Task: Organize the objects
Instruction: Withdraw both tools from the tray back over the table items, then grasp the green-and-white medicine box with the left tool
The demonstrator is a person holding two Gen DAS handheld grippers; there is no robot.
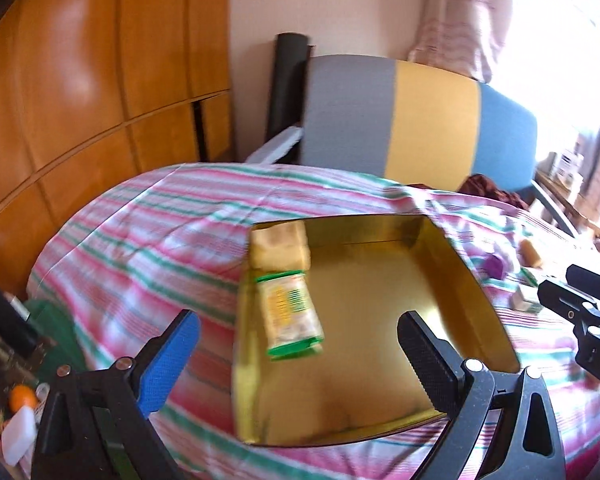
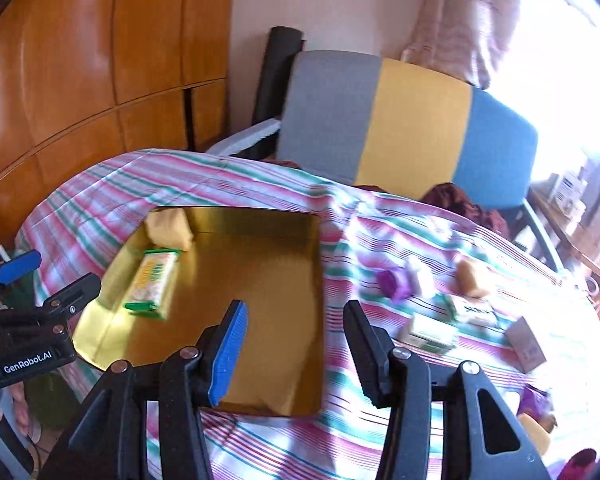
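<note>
Gold tin (image 2: 260, 280), shiny, rectangular, open-topped

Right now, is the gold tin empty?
No. The gold tin holds two things: a green-edged packet and a pale wrapped piece in its far corner.

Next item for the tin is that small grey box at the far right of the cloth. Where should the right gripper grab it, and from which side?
Take the grey box across its two broad side faces, coming from above. It stands upright and apart from the other packets, so both faces look free. The right gripper is empty with its jaws apart. Blur hides its edges, so this is a judgement.
</note>
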